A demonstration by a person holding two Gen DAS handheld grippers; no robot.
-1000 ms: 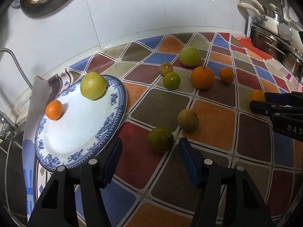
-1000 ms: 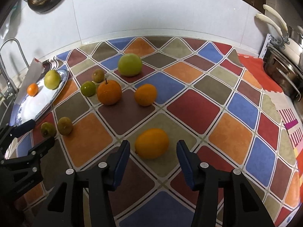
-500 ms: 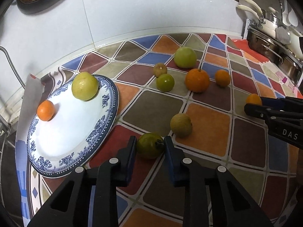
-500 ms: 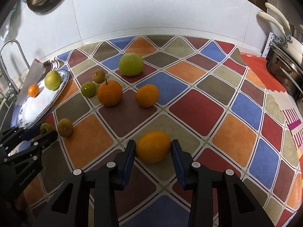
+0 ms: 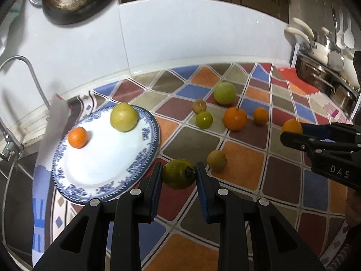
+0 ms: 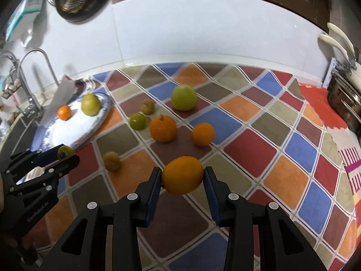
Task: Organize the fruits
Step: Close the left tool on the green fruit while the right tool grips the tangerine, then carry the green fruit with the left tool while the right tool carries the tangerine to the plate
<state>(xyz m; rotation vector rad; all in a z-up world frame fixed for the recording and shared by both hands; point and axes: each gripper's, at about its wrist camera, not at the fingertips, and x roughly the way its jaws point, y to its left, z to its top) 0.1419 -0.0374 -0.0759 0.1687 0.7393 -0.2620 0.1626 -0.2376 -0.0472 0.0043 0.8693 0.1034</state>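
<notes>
Now, in the left wrist view, the left gripper [image 5: 178, 176] has lifted: its fingers, open a second ago, grasp the green fruit [image 5: 178, 176] beside the plate [image 5: 144, 169], ready to carry it over. In the right wrist view, the right gripper [image 6: 182, 178] likewise clamps the orange fruit [image 6: 182, 175] above the bench [image 6: 248, 149]; only this view shows that grip squarely.

Two forward wrist views, shared countertop [image 5: 243, 162].
</notes>
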